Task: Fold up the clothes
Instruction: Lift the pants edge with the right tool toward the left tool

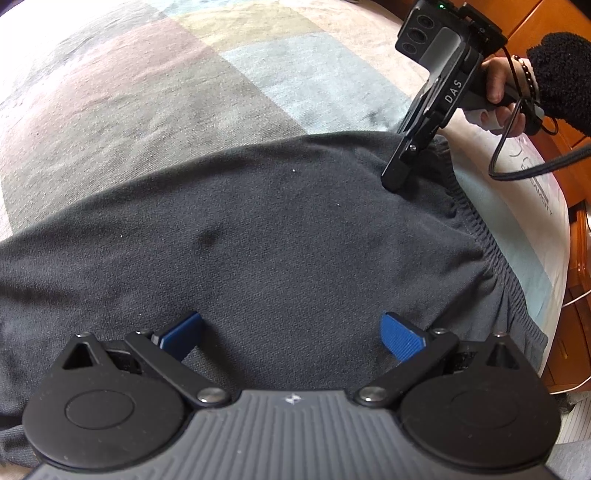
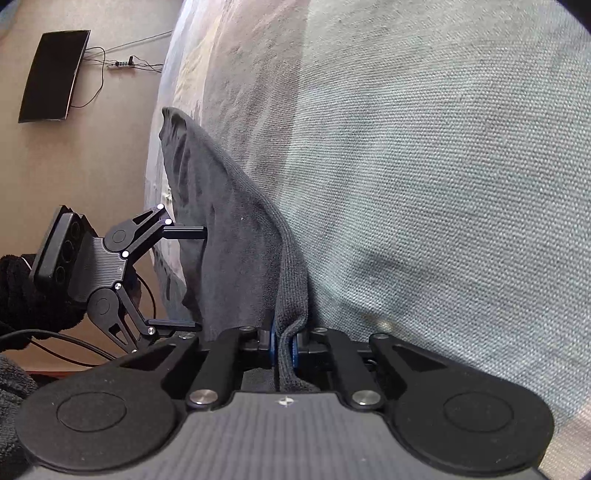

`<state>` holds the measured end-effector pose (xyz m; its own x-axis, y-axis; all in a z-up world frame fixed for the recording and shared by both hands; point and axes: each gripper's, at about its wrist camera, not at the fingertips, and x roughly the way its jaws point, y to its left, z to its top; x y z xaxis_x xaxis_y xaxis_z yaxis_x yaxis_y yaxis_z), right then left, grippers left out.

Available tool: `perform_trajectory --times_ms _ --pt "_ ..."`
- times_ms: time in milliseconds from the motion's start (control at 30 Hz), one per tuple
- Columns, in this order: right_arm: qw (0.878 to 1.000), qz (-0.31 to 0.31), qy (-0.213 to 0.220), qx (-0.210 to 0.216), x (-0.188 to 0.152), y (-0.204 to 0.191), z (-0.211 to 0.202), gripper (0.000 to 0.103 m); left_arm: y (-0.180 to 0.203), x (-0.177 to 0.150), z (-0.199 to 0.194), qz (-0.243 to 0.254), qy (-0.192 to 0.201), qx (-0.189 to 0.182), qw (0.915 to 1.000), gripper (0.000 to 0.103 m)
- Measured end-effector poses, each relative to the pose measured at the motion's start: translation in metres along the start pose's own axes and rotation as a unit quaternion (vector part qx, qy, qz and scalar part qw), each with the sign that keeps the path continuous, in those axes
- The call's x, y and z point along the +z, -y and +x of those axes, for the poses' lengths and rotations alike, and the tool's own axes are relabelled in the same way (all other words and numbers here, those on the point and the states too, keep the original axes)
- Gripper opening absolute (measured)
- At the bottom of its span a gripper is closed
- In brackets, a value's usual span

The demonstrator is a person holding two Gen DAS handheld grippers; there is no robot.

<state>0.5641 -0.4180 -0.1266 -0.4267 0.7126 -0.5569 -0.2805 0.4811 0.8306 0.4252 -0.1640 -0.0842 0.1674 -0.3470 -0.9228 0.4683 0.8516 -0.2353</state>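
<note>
Right hand-held gripper [image 2: 283, 345] pinches dark knit garment's [image 1: 258, 229] ribbed hem; left hand-held gripper [image 1: 291, 334] hovers wide.

Place: home bedroom
Surface: bed [image 1: 147, 92] — pastel colour-block cover
Furniture: orange wooden cabinets [image 1: 546, 22]
Wall: dark flat screen [image 2: 53, 75] — cables, power strip [image 2: 120, 64]
</note>
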Motion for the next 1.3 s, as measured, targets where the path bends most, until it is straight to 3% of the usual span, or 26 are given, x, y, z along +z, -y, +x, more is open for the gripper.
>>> perform_trajectory --times_ms 233,433,667,933,1167,1233,1300 --pt "0.991 -0.076 0.030 -0.109 -0.019 -0.043 0.002 0.004 0.002 0.010 -0.006 0.052 -0.001 0.007 0.9986 0.101" --pt "0.963 -0.146 0.038 -0.223 -0.035 -0.087 0.014 0.006 -0.009 0.027 -0.015 0.096 0.003 0.029 0.9950 0.101" --pt "0.953 -0.178 0.074 -0.236 -0.057 -0.127 0.010 0.006 -0.011 0.027 -0.013 0.182 -0.014 0.060 0.9813 0.101" --pt "0.945 -0.223 0.048 -0.233 -0.077 -0.160 0.033 0.006 -0.003 0.007 -0.015 0.241 -0.017 0.083 0.9669 0.095" --pt "0.940 -0.229 0.040 -0.251 -0.090 -0.166 0.052 0.006 0.009 -0.016 -0.022 0.322 0.005 0.162 0.9328 0.091" --pt "0.939 -0.224 0.042 -0.256 -0.092 -0.166 0.054 0.007 0.011 -0.024 -0.024 0.347 0.011 0.195 0.9175 0.091" --pt "0.939 -0.222 0.044 -0.261 -0.092 -0.167 0.056 0.007 0.011 -0.031 -0.022 0.385 0.020 0.230 0.8934 0.092"
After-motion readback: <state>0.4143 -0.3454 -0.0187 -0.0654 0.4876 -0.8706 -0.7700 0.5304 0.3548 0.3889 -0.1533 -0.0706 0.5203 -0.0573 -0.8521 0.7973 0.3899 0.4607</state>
